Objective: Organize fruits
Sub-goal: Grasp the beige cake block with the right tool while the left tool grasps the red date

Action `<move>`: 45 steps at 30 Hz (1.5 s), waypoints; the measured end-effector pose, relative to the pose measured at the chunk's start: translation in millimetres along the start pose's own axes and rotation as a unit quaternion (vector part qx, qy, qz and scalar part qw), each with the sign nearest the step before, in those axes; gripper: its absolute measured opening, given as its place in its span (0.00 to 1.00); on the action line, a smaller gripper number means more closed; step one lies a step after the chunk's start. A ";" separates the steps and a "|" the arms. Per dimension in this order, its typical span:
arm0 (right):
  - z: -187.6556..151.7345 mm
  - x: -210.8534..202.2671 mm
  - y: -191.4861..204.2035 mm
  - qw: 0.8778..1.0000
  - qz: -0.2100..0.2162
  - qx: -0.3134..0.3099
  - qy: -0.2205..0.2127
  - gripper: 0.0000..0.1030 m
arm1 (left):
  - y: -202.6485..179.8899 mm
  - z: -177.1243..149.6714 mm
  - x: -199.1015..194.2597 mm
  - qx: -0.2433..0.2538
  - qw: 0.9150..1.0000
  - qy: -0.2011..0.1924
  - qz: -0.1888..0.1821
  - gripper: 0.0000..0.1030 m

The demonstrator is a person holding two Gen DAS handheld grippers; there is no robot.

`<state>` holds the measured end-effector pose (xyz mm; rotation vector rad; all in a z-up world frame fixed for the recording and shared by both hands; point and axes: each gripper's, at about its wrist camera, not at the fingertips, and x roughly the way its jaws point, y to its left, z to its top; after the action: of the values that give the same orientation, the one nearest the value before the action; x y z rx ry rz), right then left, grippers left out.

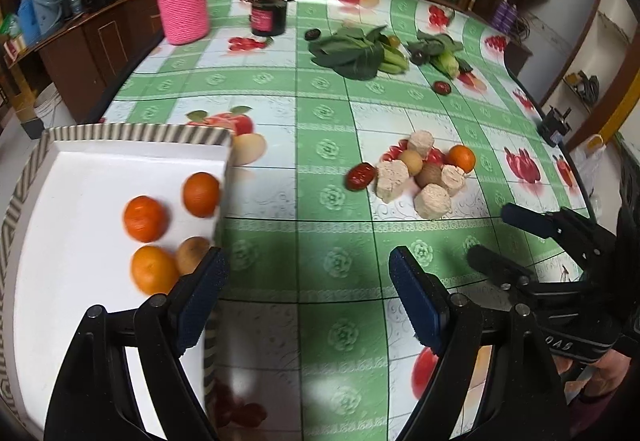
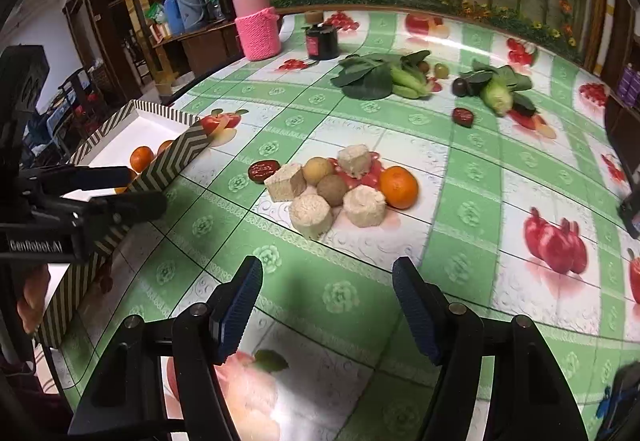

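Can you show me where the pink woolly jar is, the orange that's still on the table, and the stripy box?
Pink knitted-sleeve jar (image 1: 183, 11), left wrist view, on its sleeve.
Round orange on the table (image 2: 398, 181), right wrist view, its middle.
Striped white-lined box (image 1: 136, 132), left wrist view, far rim.

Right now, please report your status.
Left gripper and right gripper open, empty. Orange waits outside box. Beige cakes crowd it.
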<state>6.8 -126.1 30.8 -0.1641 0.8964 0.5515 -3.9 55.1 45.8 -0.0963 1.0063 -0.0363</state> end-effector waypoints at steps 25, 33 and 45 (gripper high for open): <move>12.3 35.4 -6.1 1.000 0.001 0.000 0.016 0.29 | -22.2 30.3 49.2 0.073 0.997 0.030 0.001 0.80; 9.7 31.4 -12.1 1.000 0.017 0.012 0.010 0.29 | -29.2 42.3 65.5 0.123 0.992 0.036 -0.008 0.74; 9.0 34.1 -15.2 1.000 0.023 0.013 0.012 0.29 | -35.7 47.2 72.5 0.143 0.989 0.033 -0.026 0.22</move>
<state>37.9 -122.6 8.5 -0.1265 0.9318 0.5804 75.2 17.2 13.3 0.1415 1.0540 -0.2318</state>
